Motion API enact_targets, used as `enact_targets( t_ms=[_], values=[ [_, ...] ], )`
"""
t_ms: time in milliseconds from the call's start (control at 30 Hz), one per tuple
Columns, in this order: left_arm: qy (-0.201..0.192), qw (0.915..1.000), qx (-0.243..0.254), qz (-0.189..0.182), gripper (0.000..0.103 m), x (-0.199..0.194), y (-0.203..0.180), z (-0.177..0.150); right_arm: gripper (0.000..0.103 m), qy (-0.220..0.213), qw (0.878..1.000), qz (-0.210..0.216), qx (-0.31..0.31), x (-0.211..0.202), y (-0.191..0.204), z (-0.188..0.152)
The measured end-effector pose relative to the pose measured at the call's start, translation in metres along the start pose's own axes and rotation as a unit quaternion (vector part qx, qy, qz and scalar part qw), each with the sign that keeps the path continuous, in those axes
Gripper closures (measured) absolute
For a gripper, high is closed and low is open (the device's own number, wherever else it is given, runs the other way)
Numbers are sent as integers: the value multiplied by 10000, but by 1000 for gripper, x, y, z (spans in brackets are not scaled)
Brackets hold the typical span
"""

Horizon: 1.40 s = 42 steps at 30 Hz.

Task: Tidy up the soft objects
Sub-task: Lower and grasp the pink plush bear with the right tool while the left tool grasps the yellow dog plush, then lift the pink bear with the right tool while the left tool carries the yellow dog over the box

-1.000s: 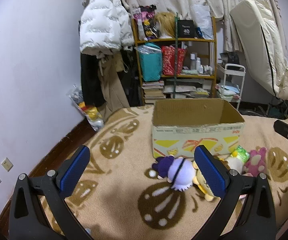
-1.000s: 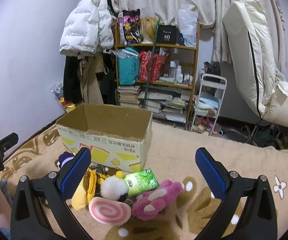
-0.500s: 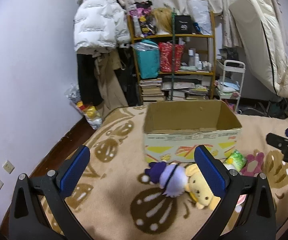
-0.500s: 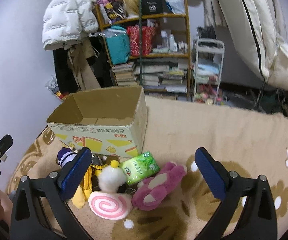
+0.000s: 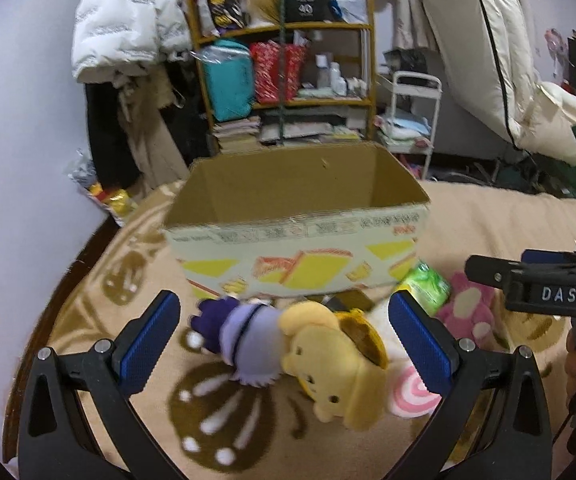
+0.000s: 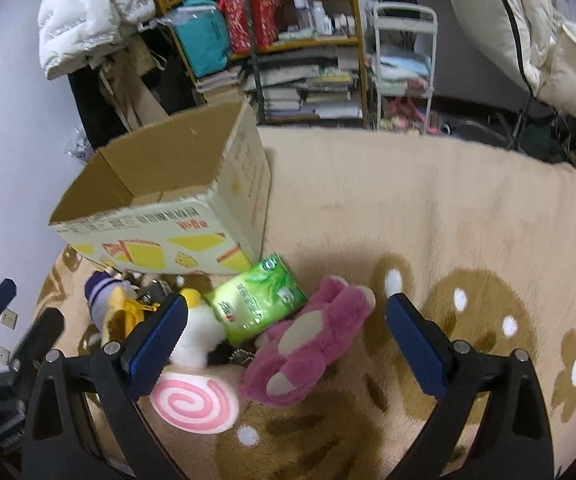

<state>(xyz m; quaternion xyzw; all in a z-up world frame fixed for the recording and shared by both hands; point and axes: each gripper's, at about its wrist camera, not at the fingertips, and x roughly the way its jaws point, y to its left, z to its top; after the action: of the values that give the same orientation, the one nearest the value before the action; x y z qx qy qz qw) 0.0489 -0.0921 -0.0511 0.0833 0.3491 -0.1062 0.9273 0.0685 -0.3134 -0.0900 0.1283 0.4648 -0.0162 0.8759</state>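
An empty cardboard box (image 5: 300,256) (image 6: 168,200) stands on a tan patterned blanket. In front of it lies a heap of soft things: a purple plush (image 5: 236,340) (image 6: 98,288), a yellow dog plush (image 5: 340,372), a pink-and-white swirl cushion (image 6: 194,402) (image 5: 412,400), a white pom-pom plush (image 6: 198,336), a green tissue pack (image 6: 256,300) (image 5: 426,286) and a pink plush (image 6: 308,340) (image 5: 468,312). My left gripper (image 5: 284,344) hangs open over the purple and yellow plushes. My right gripper (image 6: 288,336) is open above the pink plush and tissue pack.
A wooden shelf (image 5: 288,68) crammed with bags and books stands behind the box, with a white jacket (image 5: 124,20) hanging at left and a small white cart (image 5: 412,112) at right. A folded cream mattress (image 5: 488,48) leans at the far right. The blanket (image 6: 448,208) stretches right.
Both grippers have dropped lower and closer to the heap of plushes; the toys and box now look larger. The right gripper has tilted down toward the pink plush. Both stay open.
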Motion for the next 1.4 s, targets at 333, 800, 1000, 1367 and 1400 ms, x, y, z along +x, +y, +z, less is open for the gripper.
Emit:
enact_targets(
  t_ms=[333, 800, 1000, 1367, 1400],
  values=[
    [490, 9981, 159, -324, 0, 41, -19, -9, 11, 769, 9969, -193, 24, 36, -6, -8],
    [1331, 9902, 101, -417, 12, 85, -22, -25, 34, 1484, 9889, -45, 107, 71, -8, -18],
    [1360, 9897, 246, -383, 22, 85, -27, -32, 34, 1582, 9873, 8, 125, 79, -4, -21],
    [1572, 9846, -150, -745, 49, 73, -14, -36, 42, 1577, 9871, 149, 249, 79, -14, -27],
    [1551, 9850, -178, -741, 49, 70, -11, -36, 42, 1561, 9873, 146, 252, 77, -15, -26]
  ],
)
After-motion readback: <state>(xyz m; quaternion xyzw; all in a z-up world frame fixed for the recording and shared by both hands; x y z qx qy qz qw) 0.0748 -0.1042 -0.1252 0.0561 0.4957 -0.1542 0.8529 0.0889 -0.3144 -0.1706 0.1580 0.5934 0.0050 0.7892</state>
